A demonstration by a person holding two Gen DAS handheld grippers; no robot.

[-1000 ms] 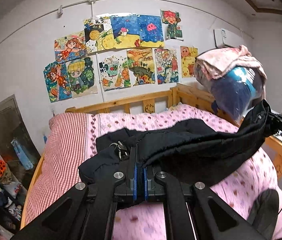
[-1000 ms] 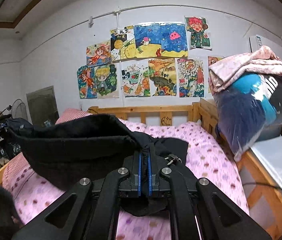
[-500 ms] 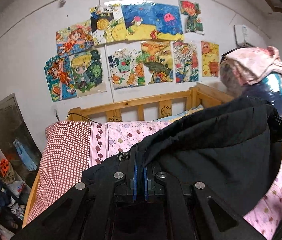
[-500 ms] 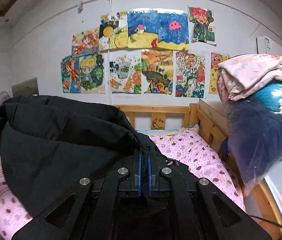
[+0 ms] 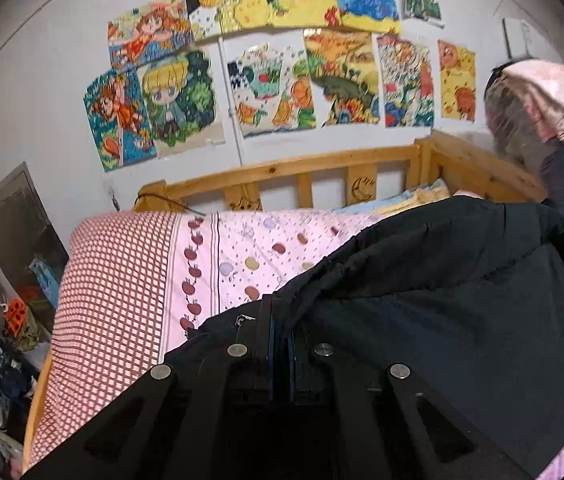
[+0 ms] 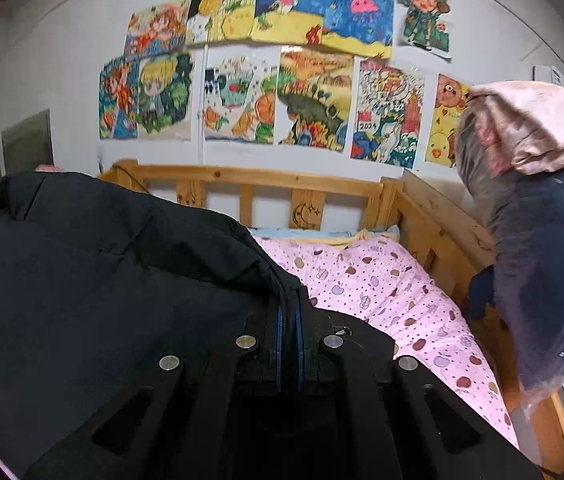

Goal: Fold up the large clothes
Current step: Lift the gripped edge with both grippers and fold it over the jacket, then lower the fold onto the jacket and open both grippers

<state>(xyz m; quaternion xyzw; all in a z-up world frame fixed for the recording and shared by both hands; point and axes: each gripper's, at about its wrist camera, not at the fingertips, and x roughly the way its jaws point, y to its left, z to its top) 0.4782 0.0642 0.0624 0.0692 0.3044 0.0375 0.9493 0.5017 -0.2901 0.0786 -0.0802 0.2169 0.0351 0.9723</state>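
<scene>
left gripper [image 5: 280,322]: my fingers pinch an edge of the black padded jacket [image 5: 442,312] at lower centre | right gripper [image 6: 290,320]: clamped on the jacket's other edge | jacket: stretched between both grippers, filling lower right of left view, lower left of right view, above the pink bedsheet [image 6: 386,284] | wooden headboard [image 6: 265,184] mid-frame

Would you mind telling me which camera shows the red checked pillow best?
The left wrist view: the red checked pillow lies in plain sight at the bed's left side. In the right wrist view the black jacket covers it, leaving only a pink sliver at most.
</scene>
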